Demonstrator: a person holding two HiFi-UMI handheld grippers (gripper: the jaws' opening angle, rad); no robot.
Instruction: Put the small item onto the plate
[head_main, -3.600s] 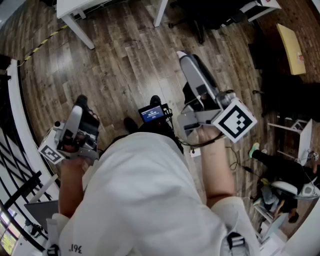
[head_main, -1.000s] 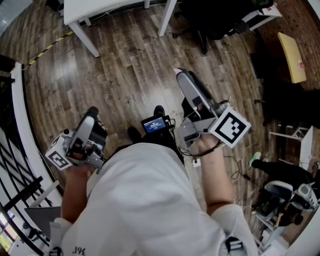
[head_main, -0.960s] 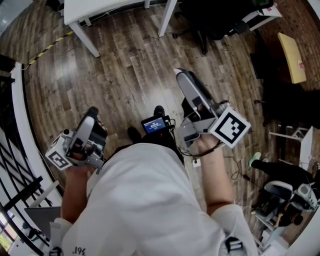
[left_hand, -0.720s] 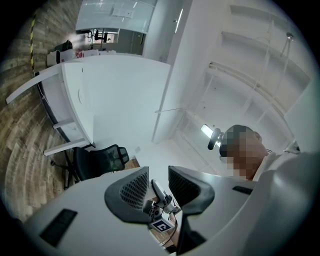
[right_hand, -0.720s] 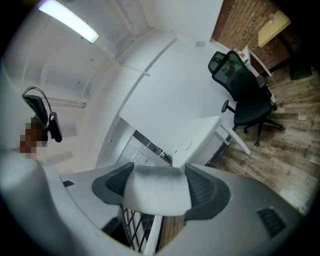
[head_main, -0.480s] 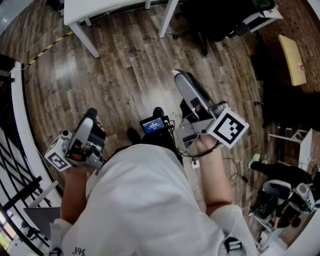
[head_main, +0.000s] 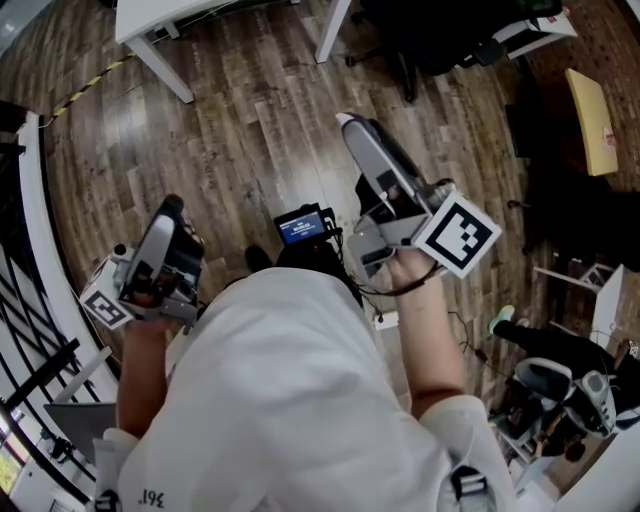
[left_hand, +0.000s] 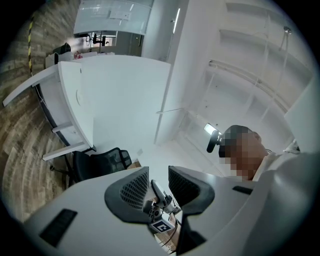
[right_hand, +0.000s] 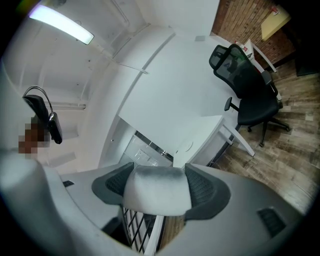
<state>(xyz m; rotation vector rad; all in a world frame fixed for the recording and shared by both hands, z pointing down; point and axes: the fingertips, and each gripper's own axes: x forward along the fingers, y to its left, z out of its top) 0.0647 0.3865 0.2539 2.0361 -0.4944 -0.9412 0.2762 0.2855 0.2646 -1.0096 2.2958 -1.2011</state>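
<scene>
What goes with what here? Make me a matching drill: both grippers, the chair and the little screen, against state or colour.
Things:
1. left gripper
2. right gripper
3. office chair
4. small screen

States:
A. lit blue
B. jaws shut on a pale rounded item
C. jaws apart, nothing between them
D. black, mesh back

Pairs: 1-C, 2-B, 3-D, 4-A.
</scene>
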